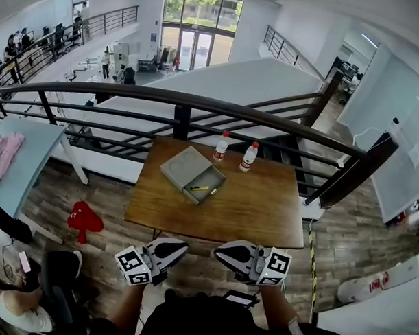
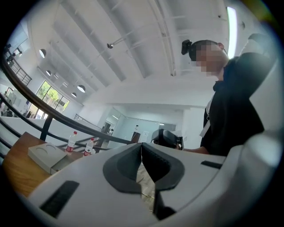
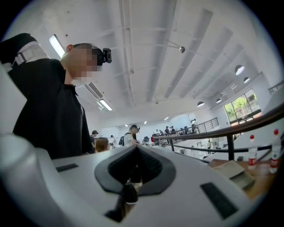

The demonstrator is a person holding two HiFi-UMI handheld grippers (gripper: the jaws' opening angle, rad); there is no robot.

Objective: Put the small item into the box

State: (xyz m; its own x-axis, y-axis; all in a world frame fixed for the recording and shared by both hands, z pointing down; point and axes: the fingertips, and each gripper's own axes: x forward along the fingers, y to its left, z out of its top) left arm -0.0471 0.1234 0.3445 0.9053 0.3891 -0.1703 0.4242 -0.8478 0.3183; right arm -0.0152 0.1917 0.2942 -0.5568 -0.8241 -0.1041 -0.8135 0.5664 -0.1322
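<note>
While my left tongs [image 1: 181, 245] and right tongs [image 1: 219, 252] hang shut and empty short of the counter [image 1: 266, 216], the small yellow item [image 1: 200, 188] seems to lie in the box's [image 1: 182, 168] open tray. Reaching in without opening, I could knock it out or tip a bottle [image 1: 221, 147].

Wooden table [image 1: 265, 202], matt grey box [image 1: 177, 167], plastic bottles [image 1: 221, 148]

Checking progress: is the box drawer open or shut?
Open. The head view shows the drawer slid out of the box, with a yellow item lying inside.
</note>
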